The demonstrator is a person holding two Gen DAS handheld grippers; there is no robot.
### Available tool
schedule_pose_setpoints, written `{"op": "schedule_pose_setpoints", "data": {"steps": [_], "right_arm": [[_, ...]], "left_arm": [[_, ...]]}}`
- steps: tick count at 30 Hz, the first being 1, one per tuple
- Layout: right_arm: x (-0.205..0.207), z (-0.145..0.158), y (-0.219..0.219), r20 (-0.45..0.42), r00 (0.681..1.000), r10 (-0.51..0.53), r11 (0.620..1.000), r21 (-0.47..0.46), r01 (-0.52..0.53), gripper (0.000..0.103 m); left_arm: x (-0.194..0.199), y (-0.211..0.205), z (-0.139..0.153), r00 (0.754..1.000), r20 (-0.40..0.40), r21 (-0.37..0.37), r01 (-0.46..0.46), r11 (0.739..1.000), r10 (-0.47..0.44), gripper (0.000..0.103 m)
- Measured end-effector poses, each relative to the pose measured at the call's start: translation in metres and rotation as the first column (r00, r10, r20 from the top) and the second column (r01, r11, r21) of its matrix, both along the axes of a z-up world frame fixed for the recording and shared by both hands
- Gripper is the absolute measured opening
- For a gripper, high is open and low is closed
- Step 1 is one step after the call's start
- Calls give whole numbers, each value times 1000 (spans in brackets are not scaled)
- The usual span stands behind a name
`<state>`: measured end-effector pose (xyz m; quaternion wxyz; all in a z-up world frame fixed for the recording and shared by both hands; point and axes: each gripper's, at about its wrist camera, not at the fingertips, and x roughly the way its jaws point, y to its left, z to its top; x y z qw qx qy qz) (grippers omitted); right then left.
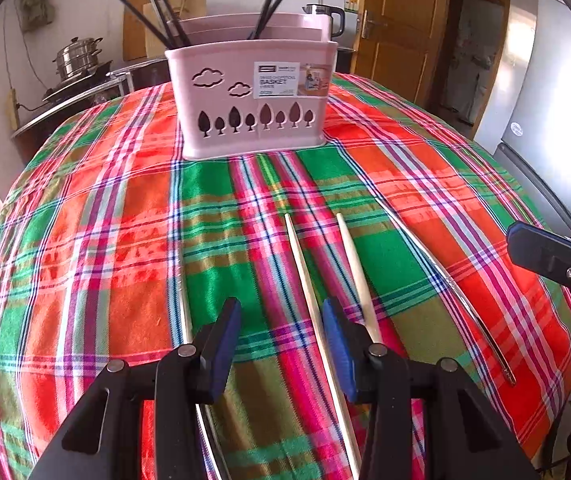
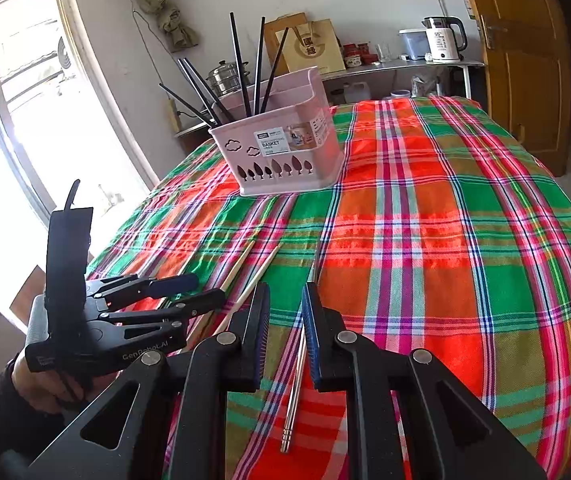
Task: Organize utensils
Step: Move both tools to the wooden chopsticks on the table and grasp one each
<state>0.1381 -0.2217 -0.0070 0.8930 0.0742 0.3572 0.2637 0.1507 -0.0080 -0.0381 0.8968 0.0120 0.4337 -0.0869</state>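
Note:
A pink utensil basket (image 1: 253, 100) (image 2: 285, 152) stands at the far side of the plaid-covered table and holds several black chopsticks (image 1: 157, 20). Two cream chopsticks (image 1: 305, 272) (image 1: 355, 264) lie side by side on the cloth. My left gripper (image 1: 281, 344) (image 2: 197, 291) hangs open over them, and the left one runs between its jaws close to the right pad. One metal chopstick (image 1: 445, 280) (image 2: 297, 380) lies to the right and another (image 1: 183, 312) to the left. My right gripper (image 2: 285, 332) (image 1: 545, 256) stands narrowly open above the right metal chopstick, without pressing on it.
The plaid tablecloth (image 2: 445, 240) drops off at the table's edges all round. Behind stand a steel steamer pot (image 1: 77, 56), a kettle (image 2: 445, 38) on a shelf, a wooden door (image 2: 525, 60) and a fridge (image 1: 545, 100). A bright window (image 2: 45, 100) is to the left.

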Motion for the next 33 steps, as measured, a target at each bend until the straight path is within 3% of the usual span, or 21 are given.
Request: {"op": "schedule_pose_setpoints", "data": {"steps": [4,12,19,33], "right_arm": [[7,-3,12,-11,1000,9,1000,-17,-9,17],[20,-5,33,-40,999,15,999,-34,-17,17],[38,-12,57,-82,996,16,996,-88,-23,17],[74,-36,86,-163,986,-16,985,-175,-13,17]], "left_arm": [[-3,17,1,998,-11,-1,-61,998,61,43],[23,24,3,998,-57,-101,-31,994,25,41],[38,31,2,997,-63,-119,-51,992,43,16],[65,37,3,994,-113,-148,-26,989,10,14]]}}
